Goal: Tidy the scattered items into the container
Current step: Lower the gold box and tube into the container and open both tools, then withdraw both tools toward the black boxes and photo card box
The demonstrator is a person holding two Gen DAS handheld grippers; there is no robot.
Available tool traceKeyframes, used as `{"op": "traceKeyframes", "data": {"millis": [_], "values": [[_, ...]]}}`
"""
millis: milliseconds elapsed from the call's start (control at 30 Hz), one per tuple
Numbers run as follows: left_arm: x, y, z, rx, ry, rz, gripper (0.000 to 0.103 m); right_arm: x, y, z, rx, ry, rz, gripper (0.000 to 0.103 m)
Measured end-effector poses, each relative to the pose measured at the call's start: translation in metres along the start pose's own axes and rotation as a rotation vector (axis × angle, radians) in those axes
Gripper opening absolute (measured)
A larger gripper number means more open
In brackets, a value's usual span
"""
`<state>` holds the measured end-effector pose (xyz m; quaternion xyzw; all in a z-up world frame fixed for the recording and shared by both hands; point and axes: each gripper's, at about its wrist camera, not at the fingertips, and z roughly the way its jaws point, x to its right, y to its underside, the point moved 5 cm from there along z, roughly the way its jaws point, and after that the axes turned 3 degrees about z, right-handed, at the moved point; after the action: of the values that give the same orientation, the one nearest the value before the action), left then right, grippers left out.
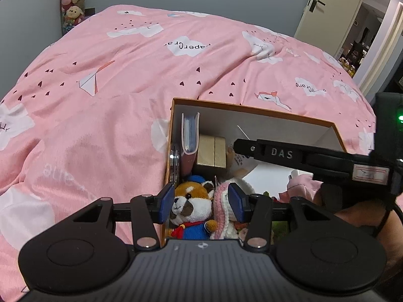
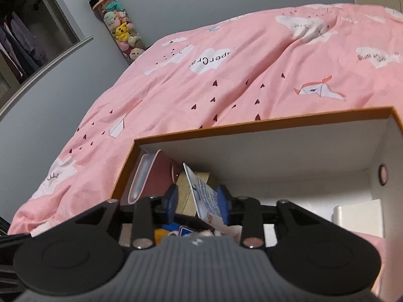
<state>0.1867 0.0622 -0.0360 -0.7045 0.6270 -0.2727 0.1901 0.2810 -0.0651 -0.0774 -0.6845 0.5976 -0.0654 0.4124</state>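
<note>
Box [image 1: 252, 112] holds two plush toys, one gold block [image 1: 211, 155].

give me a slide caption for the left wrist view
Open left gripper over red panda plush in orange box on pink bed.

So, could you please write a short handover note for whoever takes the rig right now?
Left gripper: open, empty, over the box's near left corner, above the red panda plush.
Right gripper: open inside the box; a printed card leans against its right finger, not gripped.
Done: notebook, gold box, plushes are in.
Left: no loose items visible on the pink duvet; withdraw both grippers.
</note>
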Motion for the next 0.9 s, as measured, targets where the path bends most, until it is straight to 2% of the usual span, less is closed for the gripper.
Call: {"op": "traceKeyframes", "data": {"millis": [33, 133, 333, 600, 767, 900], "values": [[0.001, 0.0, -0.001, 0.001, -0.004, -0.001, 0.055, -0.002, 0.001, -0.004, 0.005, 0.012, -0.017, 0.045], [0.003, 0.002, -0.005, 0.003, -0.004, 0.004, 0.055, -0.006, 0.004, -0.019, 0.014, 0.022, -0.05, 0.05], [0.011, 0.007, -0.016, 0.02, 0.006, 0.015, 0.054, -0.012, 0.015, -0.053, 0.047, 0.041, -0.123, 0.055], [0.029, 0.022, -0.039, 0.062, 0.053, 0.078, 0.054, -0.006, 0.041, -0.103, 0.108, 0.038, -0.13, 0.056], [0.031, 0.039, -0.051, 0.059, 0.068, 0.103, 0.055, -0.007, 0.062, -0.14, 0.145, -0.021, -0.151, 0.055], [0.028, 0.057, -0.06, 0.047, 0.067, 0.111, 0.055, -0.004, 0.079, -0.159, 0.139, -0.004, -0.165, 0.055]]}}
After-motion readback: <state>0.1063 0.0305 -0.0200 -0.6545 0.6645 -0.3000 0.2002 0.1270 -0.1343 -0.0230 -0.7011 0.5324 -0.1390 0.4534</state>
